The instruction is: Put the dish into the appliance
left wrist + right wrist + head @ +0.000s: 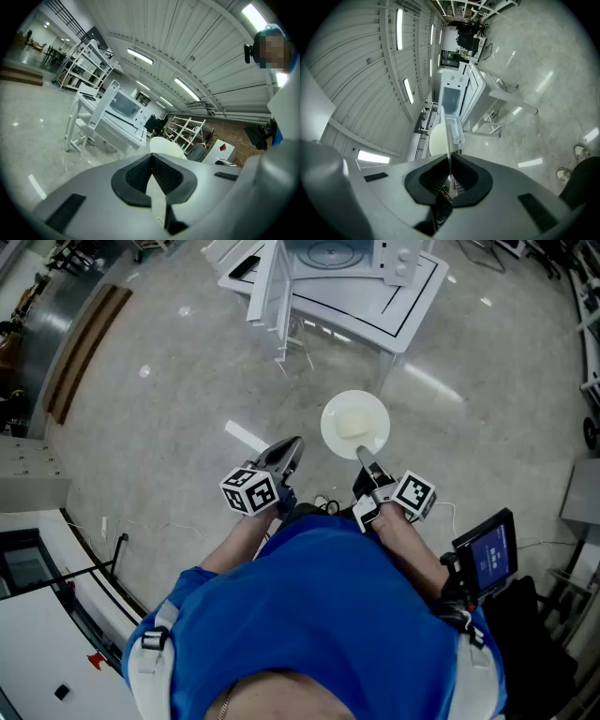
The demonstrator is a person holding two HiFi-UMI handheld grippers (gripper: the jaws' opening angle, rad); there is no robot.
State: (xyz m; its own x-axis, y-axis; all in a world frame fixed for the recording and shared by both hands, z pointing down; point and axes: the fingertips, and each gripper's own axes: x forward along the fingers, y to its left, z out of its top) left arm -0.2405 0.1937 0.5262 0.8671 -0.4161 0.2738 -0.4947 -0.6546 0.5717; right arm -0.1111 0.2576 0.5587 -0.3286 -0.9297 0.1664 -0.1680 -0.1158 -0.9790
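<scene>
A round white dish hangs over the floor in front of the person, and my right gripper is shut on its near rim. In the right gripper view the dish shows edge-on, pinched between the dark pads. The white microwave stands on a white table ahead, its door swung open. My left gripper is beside the dish, to its left, shut with nothing in it. In the left gripper view the dish shows just past the closed gripper, with the microwave beyond.
A white strip lies on the grey floor left of the dish. A dark screen sits at the person's right. A wooden board lies at the far left. White racks stand behind the table.
</scene>
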